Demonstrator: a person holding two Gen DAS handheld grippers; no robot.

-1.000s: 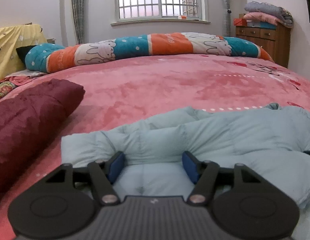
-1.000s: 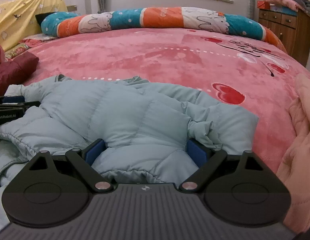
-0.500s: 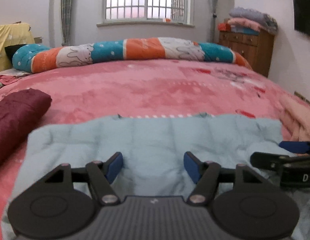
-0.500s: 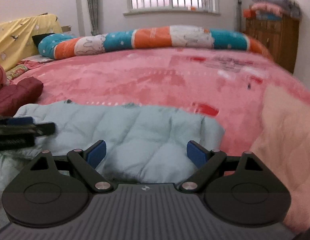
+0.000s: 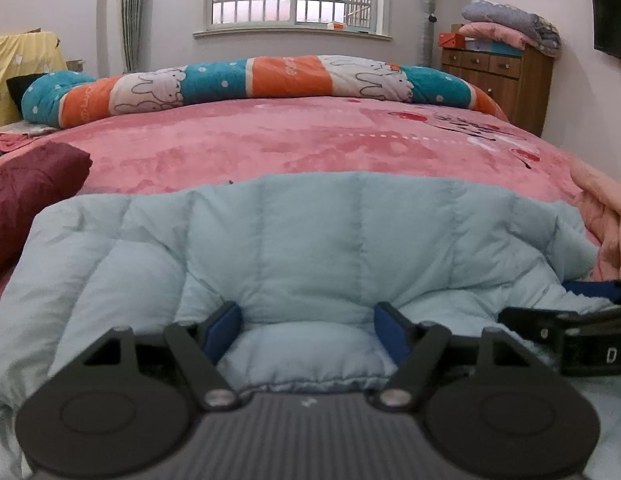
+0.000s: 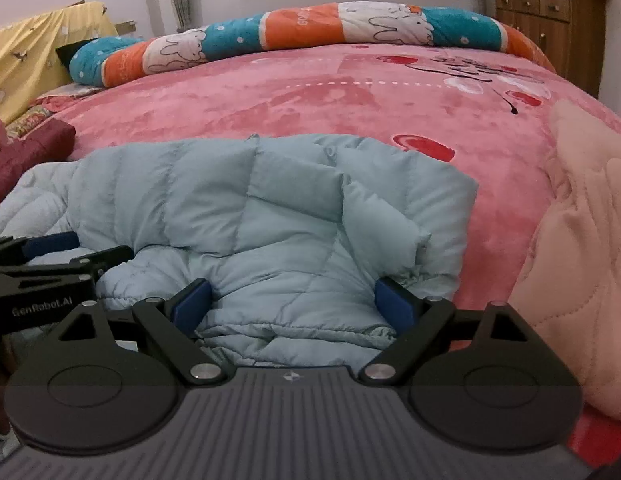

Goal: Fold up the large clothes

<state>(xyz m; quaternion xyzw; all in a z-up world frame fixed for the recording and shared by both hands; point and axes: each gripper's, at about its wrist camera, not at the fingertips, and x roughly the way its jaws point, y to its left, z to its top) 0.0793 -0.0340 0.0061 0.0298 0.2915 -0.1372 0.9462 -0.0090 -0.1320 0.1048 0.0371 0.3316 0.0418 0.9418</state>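
Note:
A light blue puffer jacket [image 5: 310,240] lies on the pink bed, partly folded over on itself; it also shows in the right wrist view [image 6: 270,216]. My left gripper [image 5: 308,330] is open, its blue pads on either side of the jacket's near hem, over its left part. My right gripper [image 6: 292,304] is open too, its pads astride the near hem at the jacket's right part. Each gripper shows in the other's view, the right one [image 5: 566,332] and the left one [image 6: 50,268], side by side.
A dark red garment [image 5: 30,196] lies left of the jacket. A peach quilted blanket [image 6: 582,248] lies right of it. A striped rolled quilt [image 5: 246,80] runs along the bed's far side. A wooden dresser [image 5: 498,76] stands at the far right.
The jacket's far part has been drawn up and laid over toward me, so it is now smoother and more compact. Both grippers stayed open and have settled low at the near hem.

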